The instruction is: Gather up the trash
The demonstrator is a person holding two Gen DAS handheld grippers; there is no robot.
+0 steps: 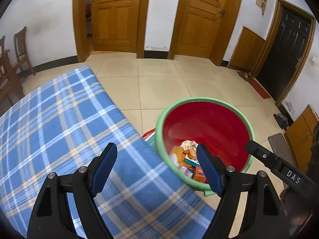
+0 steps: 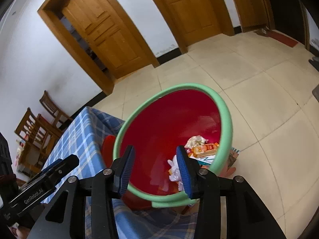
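Observation:
A red bin with a green rim (image 1: 179,104) (image 2: 227,111) stands on the floor beside the table. Inside lie several pieces of trash (image 1: 186,155) (image 2: 201,147): orange snack packets, crumpled paper and pale plastic wrap. My left gripper (image 1: 155,167) is open and empty above the table's edge, next to the bin. My right gripper (image 2: 155,165) is open and empty, held over the bin's near rim. The right gripper also shows at the right of the left wrist view (image 1: 275,163), and the left gripper at the left of the right wrist view (image 2: 47,177).
The table wears a blue plaid cloth (image 1: 59,123) (image 2: 79,139). Wooden chairs (image 1: 20,51) (image 2: 37,123) stand at the left wall. Wooden doors (image 1: 117,14) line the far wall over a beige tiled floor (image 1: 159,75). A red object (image 2: 106,145) sits between bin and table.

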